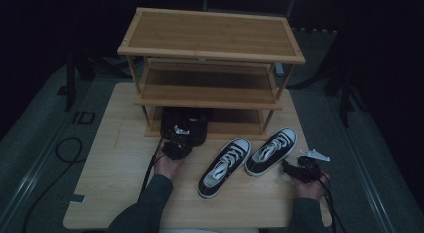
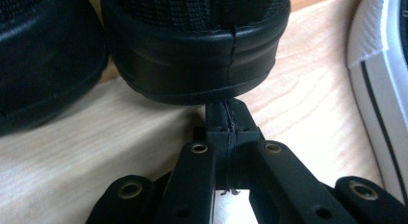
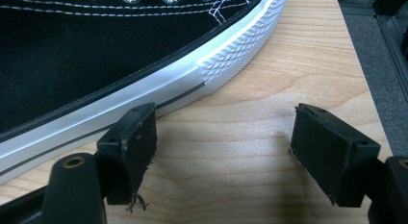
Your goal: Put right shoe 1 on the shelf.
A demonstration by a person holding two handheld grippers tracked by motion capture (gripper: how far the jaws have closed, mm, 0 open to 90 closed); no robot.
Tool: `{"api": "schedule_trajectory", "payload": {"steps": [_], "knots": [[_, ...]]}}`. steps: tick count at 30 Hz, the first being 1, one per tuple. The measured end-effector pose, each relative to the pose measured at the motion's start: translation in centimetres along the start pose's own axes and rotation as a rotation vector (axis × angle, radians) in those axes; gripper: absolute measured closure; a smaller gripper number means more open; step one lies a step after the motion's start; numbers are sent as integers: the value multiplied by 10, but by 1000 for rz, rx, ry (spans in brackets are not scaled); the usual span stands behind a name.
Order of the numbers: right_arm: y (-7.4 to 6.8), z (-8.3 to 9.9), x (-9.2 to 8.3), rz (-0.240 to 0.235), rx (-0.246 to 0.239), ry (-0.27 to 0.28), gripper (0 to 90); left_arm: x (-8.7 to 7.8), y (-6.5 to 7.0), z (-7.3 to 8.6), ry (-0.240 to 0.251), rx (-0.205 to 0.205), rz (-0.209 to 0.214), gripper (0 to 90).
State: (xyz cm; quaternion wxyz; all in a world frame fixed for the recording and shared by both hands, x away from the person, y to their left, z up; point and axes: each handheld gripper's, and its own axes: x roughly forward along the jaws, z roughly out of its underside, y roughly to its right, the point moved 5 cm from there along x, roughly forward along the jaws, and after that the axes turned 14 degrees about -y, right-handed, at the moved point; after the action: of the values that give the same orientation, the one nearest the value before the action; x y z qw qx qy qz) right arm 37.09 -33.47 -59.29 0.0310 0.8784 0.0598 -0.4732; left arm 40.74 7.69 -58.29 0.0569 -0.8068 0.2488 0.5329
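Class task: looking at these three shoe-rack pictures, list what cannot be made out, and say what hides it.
- Black shoes on the wooden rack's bottom shelf, high view: their front parts, hidden under the middle shelf, in shadow.
- Black-and-white canvas sneaker, right gripper view: cut off by the frame's top and left edges.

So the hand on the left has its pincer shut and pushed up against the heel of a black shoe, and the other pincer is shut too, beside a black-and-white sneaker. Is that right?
Not quite. The right gripper is open: in the right gripper view its jaws stand wide apart over bare table, beside the sneaker. The rest holds: the left gripper is shut at the black shoe.
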Motion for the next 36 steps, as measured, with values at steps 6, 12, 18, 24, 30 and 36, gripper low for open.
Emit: {"api": "schedule_trajectory", "payload": {"steps": [6, 12, 18, 24, 30, 36], "knots": [[0, 0, 0, 0, 0, 0, 239, 5, -4, -8, -1, -17, -2, 897], [0, 0, 0, 0, 0, 0, 239, 9, -7, -16, 1, -30, -12, 897], [0, 0, 0, 0, 0, 0, 239, 9, -9, -17, 8, -30, -15, 897], [0, 0, 0, 0, 0, 0, 239, 5, -4, -12, 24, 4, 2, 831], [0, 0, 0, 0, 0, 0, 239, -7, 4, -5, 49, 44, 34, 750], [0, 0, 0, 0, 0, 0, 239, -21, 10, 1, 69, 70, 47, 689]]}}
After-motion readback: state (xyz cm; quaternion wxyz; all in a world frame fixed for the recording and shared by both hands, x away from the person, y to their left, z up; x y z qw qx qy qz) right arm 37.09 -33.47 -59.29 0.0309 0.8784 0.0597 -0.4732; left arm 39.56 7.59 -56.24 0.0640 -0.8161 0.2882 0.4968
